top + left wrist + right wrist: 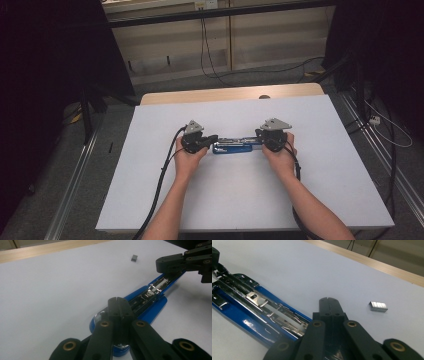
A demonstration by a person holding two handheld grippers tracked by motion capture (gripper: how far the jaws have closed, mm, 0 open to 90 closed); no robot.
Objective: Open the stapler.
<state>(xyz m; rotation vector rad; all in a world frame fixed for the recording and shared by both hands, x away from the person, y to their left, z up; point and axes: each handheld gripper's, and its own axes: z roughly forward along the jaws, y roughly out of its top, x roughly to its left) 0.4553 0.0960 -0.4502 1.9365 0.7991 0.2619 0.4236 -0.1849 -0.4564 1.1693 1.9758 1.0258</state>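
1. Lying flat at centre of white table [150, 200]: blue metal stapler [233, 147], opened out, chrome staple channel [157, 287] facing up.
2. L gripper [117, 300]: jaws fully closed, nothing clamped, tips over rounded end of stapler.
3. R gripper [329, 300]: jaws fully closed, nothing clamped, tips just beside stapler's other end.
4. Small grey block of staples [378, 306]: on table surface, near R gripper, apart from stapler.

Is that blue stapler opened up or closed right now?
Open. The blue stapler lies spread flat on the table, its metal staple channel exposed along the top.
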